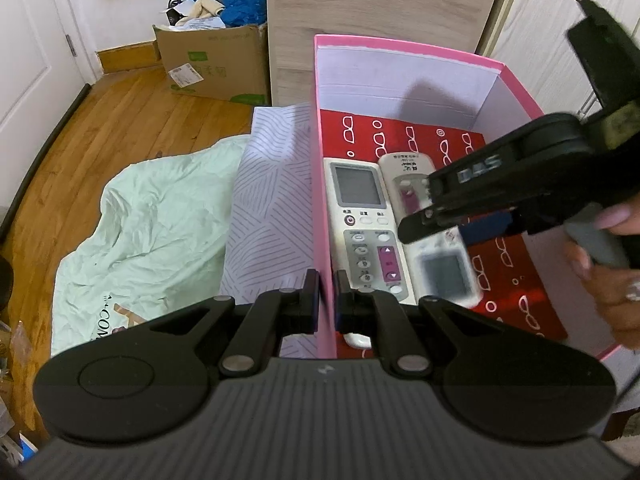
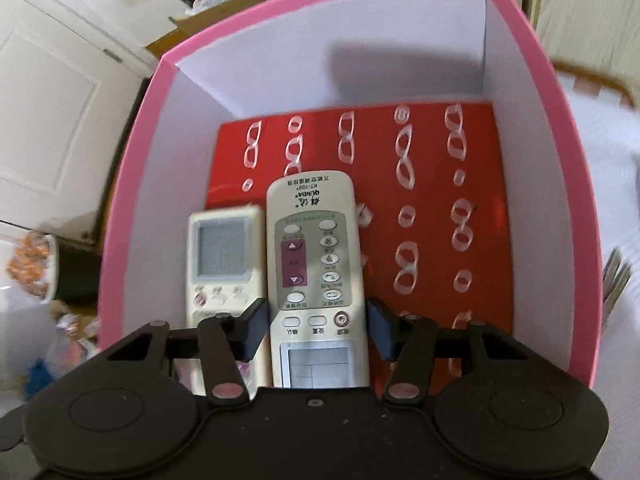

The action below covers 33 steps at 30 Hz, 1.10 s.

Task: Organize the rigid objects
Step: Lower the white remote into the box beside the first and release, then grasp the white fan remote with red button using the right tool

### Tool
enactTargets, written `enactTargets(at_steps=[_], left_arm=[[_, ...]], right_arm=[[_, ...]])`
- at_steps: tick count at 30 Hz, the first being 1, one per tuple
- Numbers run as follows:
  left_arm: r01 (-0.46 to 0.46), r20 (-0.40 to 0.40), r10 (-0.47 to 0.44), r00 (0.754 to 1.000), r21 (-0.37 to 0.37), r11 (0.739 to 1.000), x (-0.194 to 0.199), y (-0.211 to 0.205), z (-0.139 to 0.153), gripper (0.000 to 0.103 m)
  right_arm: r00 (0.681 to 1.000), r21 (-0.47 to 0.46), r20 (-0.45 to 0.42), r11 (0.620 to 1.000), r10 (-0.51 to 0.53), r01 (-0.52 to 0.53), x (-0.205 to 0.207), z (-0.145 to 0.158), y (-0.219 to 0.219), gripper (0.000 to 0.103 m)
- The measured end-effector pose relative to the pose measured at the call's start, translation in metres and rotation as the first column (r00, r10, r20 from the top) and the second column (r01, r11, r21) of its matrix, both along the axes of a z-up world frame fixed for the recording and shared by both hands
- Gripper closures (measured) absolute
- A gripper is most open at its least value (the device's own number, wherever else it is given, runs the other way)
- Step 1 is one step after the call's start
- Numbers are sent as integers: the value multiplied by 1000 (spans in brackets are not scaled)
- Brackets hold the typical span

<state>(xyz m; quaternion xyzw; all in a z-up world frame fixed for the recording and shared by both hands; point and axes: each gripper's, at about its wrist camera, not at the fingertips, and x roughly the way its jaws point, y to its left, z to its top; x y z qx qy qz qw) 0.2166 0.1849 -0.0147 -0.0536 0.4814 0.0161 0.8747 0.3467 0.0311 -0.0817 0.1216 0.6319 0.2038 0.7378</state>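
Note:
A pink box [image 1: 400,46] [image 2: 132,184] with white inner walls and a red floor liner [image 2: 432,200] printed with glasses holds two cream remotes side by side. The left remote [image 1: 360,224] [image 2: 224,256] has its screen at the far end. The QUNDA remote [image 1: 404,176] [image 2: 312,240] lies to its right with its screen near me. My left gripper [image 1: 327,300] is shut on the box's left wall. My right gripper [image 2: 318,328] [image 1: 448,232] straddles the QUNDA remote's near half, open, its pads close beside the remote's sides.
A hand [image 1: 600,272] holds the right gripper over the box. Left of the box lie a striped cloth [image 1: 272,200] and a mint green cover [image 1: 140,220]. A cardboard box [image 1: 216,64] stands on the wooden floor by a wood-grain cabinet [image 1: 380,0].

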Motion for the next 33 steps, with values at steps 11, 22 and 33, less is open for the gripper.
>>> enactTargets(at_steps=[11,22,33], left_arm=[[-7,11,7,1000,16,1000,0,-3,2,97],[-11,7,10,1000,19,1000,2,-2,4,97],[2,8,-2,1000,52,999,3,-8,2,97]], right_arm=[[914,51,357,973,193,-226,-58,95,-71,40],[841,-258,463,950,279,-173,-91,73,-176,40],[874,-377,353,906,335,-195,-105,19,-239,40]])
